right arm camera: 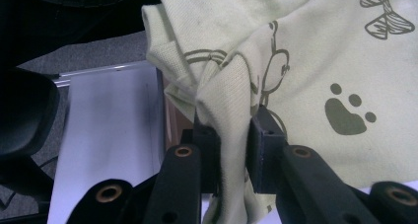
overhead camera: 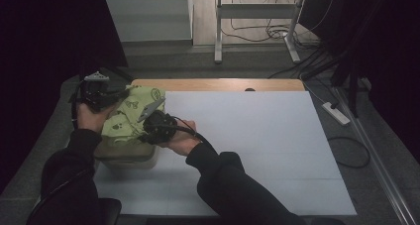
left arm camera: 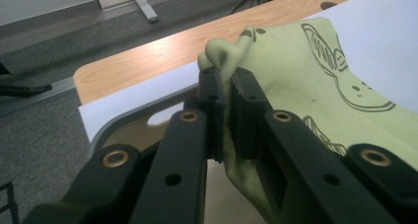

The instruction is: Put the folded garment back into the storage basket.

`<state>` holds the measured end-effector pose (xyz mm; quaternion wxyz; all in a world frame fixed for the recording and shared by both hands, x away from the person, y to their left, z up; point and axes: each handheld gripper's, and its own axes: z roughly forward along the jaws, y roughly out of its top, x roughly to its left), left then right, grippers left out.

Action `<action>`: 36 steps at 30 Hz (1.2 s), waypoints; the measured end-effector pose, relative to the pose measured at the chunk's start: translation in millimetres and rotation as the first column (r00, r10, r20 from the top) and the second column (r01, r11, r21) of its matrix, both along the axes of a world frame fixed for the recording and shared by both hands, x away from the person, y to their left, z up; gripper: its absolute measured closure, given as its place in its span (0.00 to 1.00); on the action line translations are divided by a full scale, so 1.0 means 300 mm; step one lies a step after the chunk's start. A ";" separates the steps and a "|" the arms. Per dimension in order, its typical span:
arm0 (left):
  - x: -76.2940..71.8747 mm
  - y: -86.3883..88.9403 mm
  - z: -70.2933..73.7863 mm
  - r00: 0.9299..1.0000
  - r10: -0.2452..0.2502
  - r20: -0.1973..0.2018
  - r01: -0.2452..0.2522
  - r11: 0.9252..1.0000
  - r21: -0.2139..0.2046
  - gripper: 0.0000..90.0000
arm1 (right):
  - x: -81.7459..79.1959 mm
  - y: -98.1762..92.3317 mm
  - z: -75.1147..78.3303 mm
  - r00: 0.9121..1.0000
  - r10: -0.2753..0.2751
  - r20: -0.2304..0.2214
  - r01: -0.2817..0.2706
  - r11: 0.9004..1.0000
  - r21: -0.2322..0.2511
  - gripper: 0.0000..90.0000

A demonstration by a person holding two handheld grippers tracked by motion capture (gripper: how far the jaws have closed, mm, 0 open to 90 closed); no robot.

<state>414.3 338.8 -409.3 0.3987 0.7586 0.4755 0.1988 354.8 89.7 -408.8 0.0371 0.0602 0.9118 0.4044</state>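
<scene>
A light green cloth (overhead camera: 130, 116) printed with dark cartoon drawings hangs over a beige bin (overhead camera: 130, 155) at the table's left edge. My left gripper (overhead camera: 110, 97) is at the cloth's far left corner, shut on a bunched fold of the green cloth (left arm camera: 296, 81). My right gripper (overhead camera: 148, 131) is at the near right side of the cloth, shut on a gathered ridge of the same green cloth (right arm camera: 315, 61). The cloth is stretched between the two grippers. The inside of the bin is hidden by the cloth.
A white sheet (overhead camera: 237, 140) covers most of the wooden table (overhead camera: 218, 84), bare to the right of the bin. Beyond the table stand a metal frame (overhead camera: 257, 22) and floor cables (overhead camera: 346, 150). A power strip (overhead camera: 336, 113) lies on the floor at the right.
</scene>
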 end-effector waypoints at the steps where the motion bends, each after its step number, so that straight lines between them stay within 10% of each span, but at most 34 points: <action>1: -0.001 0.007 -0.001 1.000 0.000 0.000 0.000 1.000 0.001 0.94 | 0.000 0.007 -0.001 1.000 0.002 0.001 -0.002 1.000 0.001 0.86; 36: 0.018 0.064 -0.119 0.999 0.030 -0.040 -0.030 1.000 -0.001 0.94 | 0.011 0.092 -0.116 0.999 -0.029 -0.024 0.029 0.999 -0.031 0.86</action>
